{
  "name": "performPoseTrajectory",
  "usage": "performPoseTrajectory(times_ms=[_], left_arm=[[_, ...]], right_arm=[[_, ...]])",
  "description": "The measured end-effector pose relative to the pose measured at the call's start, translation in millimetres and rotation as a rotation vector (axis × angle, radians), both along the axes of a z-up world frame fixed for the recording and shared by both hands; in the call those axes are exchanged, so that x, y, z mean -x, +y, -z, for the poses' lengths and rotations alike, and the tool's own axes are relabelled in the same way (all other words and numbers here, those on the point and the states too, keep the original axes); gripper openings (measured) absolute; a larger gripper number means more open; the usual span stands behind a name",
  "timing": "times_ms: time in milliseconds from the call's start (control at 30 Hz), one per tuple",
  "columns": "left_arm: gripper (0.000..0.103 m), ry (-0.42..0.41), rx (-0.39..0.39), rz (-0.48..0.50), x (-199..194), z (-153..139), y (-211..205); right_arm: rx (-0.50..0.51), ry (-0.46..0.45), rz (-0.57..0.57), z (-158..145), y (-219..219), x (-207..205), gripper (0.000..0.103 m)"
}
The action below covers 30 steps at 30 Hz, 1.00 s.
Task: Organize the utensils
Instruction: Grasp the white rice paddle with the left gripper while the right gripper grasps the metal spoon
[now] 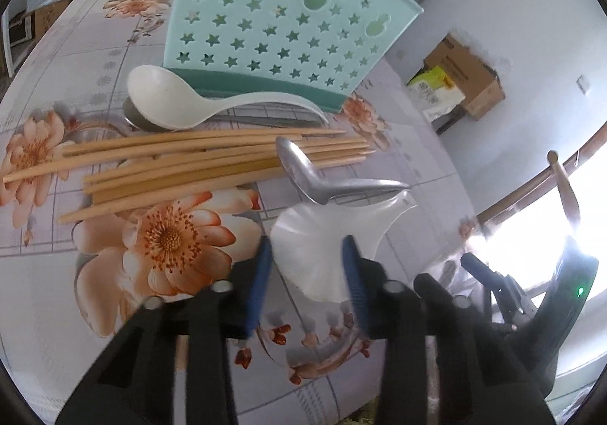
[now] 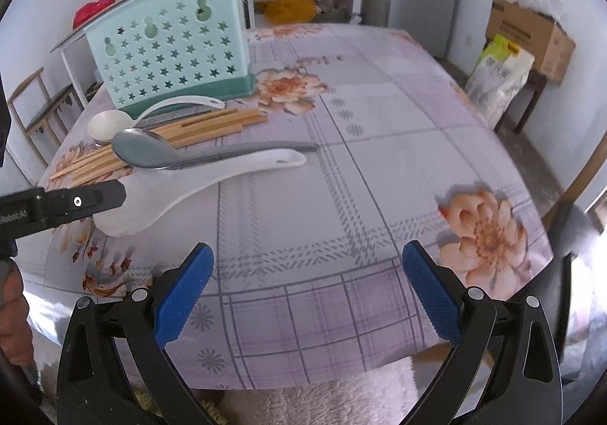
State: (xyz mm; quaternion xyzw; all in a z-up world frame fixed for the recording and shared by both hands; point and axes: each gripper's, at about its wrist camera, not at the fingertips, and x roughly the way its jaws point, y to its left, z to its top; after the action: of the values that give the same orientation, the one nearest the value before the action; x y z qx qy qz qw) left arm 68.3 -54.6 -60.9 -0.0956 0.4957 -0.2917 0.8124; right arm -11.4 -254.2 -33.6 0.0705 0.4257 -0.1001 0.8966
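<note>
A mint-green utensil holder (image 1: 288, 27) (image 2: 170, 53) with star holes stands upright on the floral tablecloth. In front of it lie a small white spoon (image 1: 163, 99) (image 2: 110, 123), several wooden chopsticks (image 1: 189, 159) (image 2: 197, 125) and a metal spoon (image 1: 322, 178) (image 2: 144, 152). A large white spoon (image 1: 315, 235) (image 2: 227, 174) lies nearest, its handle beside the metal one. My left gripper (image 1: 308, 243) has its blue pads against both sides of that spoon's bowl. My right gripper (image 2: 307, 248) hangs open over the table's near edge, with nothing between its fingers.
A second metal spoon (image 1: 132, 118) peeks from under the small white spoon. The table's near edge (image 2: 303, 375) drops to a pale rug. A cardboard box (image 2: 531, 34) and a bag (image 2: 497, 72) stand at the right wall, and a wooden chair (image 2: 41, 110) at the left.
</note>
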Motion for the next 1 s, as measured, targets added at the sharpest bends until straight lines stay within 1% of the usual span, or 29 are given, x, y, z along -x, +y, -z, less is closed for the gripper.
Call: performPoseTrajectory(times_ms=[67, 100, 133, 333, 433, 500, 567, 633, 667, 733, 800, 900, 1000], left_arm=[[0.020, 0.002, -0.016, 0.003, -1, 2, -3], [0.017, 0.004, -0.022, 0.005, 0, 3, -5], [0.012, 0.009, -0.024, 0.009, 0, 4, -6], [0.008, 0.003, -0.030, 0.026, 4, 1, -3], [0.006, -0.011, -0.043, 0.037, 9, -7, 5], [0.006, -0.021, -0.059, 0.043, 13, -12, 12], [0.006, -0.030, -0.079, 0.043, 16, -16, 23], [0.006, -0.027, -0.094, 0.033, 19, -17, 37], [0.006, -0.024, -0.096, 0.027, 19, -17, 44], [0.006, -0.017, -0.094, 0.008, 20, -18, 61], [0.006, -0.016, -0.100, -0.007, 22, -17, 73], [0.006, -0.010, -0.104, -0.019, 27, -17, 89], [0.007, -0.003, -0.098, -0.028, 30, -15, 97]], right_arm=[[-0.030, -0.002, 0.011, 2, -6, 1, 0.095], [-0.043, -0.004, 0.012, 3, -8, 1, 0.095], [-0.051, -0.003, 0.012, 3, -9, 1, 0.095], [-0.069, -0.009, -0.003, 4, -11, 3, 0.095], [-0.156, -0.045, 0.016, 0, -24, 8, 0.095], [-0.196, -0.067, 0.039, -5, -33, 13, 0.095], [-0.187, -0.077, 0.048, -10, -35, 14, 0.094], [-0.156, -0.092, 0.041, -17, -34, 14, 0.086], [-0.147, -0.098, 0.032, -20, -32, 13, 0.085], [-0.137, -0.117, -0.005, -28, -25, 8, 0.079], [-0.121, -0.131, -0.047, -34, -16, 4, 0.075], [-0.085, -0.150, -0.145, -41, 10, -8, 0.067], [-0.029, -0.164, -0.264, -47, 46, -22, 0.061]])
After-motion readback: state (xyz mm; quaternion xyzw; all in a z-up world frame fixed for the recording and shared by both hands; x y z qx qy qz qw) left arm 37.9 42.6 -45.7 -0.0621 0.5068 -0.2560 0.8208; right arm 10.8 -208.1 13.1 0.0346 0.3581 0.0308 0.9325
